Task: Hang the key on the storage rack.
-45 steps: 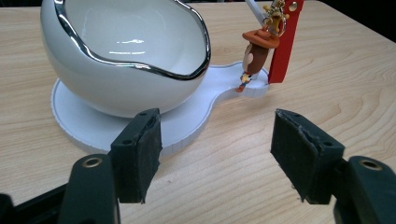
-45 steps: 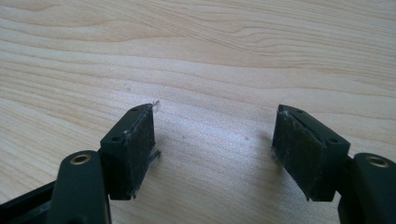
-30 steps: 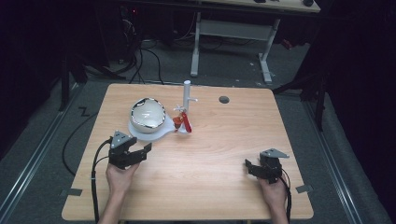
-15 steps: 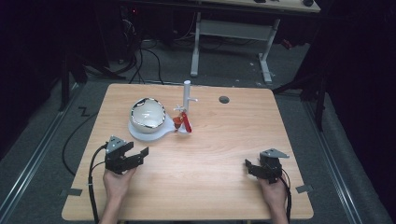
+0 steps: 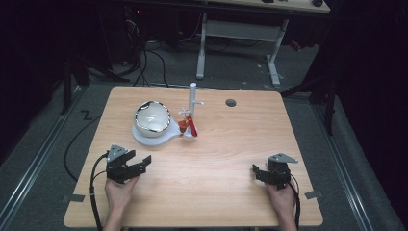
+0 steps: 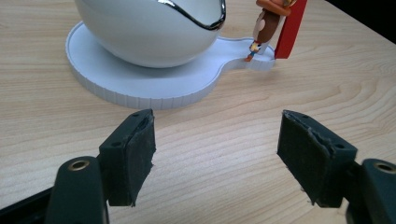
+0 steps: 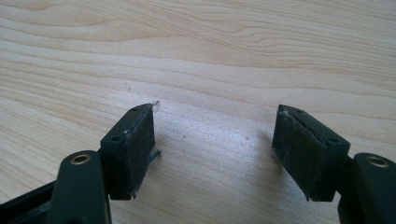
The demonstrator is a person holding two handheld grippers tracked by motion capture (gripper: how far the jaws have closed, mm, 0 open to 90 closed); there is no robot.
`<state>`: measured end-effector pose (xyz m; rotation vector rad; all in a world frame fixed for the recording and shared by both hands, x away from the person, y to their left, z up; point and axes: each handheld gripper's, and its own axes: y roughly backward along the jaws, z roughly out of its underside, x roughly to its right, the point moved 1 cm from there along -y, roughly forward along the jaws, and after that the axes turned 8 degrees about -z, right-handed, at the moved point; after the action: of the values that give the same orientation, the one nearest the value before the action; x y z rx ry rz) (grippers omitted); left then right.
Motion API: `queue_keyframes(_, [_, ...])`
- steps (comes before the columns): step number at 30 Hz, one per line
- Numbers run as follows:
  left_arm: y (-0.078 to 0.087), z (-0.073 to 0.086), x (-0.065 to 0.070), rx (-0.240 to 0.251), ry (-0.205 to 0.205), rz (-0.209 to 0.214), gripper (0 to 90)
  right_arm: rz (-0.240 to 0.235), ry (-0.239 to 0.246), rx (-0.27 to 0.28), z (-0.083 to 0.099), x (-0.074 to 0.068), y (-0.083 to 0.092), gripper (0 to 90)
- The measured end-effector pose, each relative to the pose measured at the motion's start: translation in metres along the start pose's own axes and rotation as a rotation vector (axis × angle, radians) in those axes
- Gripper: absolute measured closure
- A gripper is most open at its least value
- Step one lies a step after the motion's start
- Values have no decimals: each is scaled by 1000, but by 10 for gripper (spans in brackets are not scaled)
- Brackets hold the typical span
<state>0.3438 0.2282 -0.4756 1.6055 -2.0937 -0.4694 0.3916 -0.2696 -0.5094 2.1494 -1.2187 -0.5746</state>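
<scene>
The left tongs (image 5: pixel 144 162) have just been opening and now stand wide, with nothing but bare wood between the black pads (image 6: pixel 135 156). Compared with a second ago, the left hand (image 5: pixel 119 191) has drawn back a little toward the near edge of the light wooden desk (image 5: pixel 221 159), so the tongs sit farther from the stand than they did. They point up and to the right across the desk, toward the glossy white egg-shaped bowl with a chrome rim (image 5: pixel 152 118), which rests on a flat white plastic base with a ribbed edge (image 5: pixel 144 140). In the left gripper view that base lies just ahead of the open pads, apart from them. At its narrow end stand a small orange-brown figurine (image 6: pixel 267 25) and a red upright strip (image 6: pixel 290 30), beside a white post (image 5: pixel 193 98).

The right tongs (image 5: pixel 256 172) also stand wide and empty, low over bare desk well apart from the bowl, unchanged from a second ago.

Judging by this, the left tongs have let go and backed off, or are readying a fresh approach to the bowl or its base.
</scene>
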Motion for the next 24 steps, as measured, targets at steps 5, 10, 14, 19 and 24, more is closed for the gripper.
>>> queue_keyframes(5, [-2, 4, -1, -5, 12, -8, 280, 0, 0, 0, 0, 0, 0, 302])
queue_keyframes(10, [-6, 7, -2, -21, 6, -22, 280, 0, 0, 0, 0, 0, 0, 302])
queue_keyframes(14, [-8, 13, -3, -34, 2, -42, 280, 0, 0, 0, 0, 0, 0, 302])
queue_keyframes(19, [-9, 18, -4, -44, -17, -75, 288, -1, 1, 0, 0, 0, 0, 302])
queue_keyframes(24, [-12, 20, -3, -57, -37, -95, 290, 0, -1, 0, 0, 0, 0, 302])
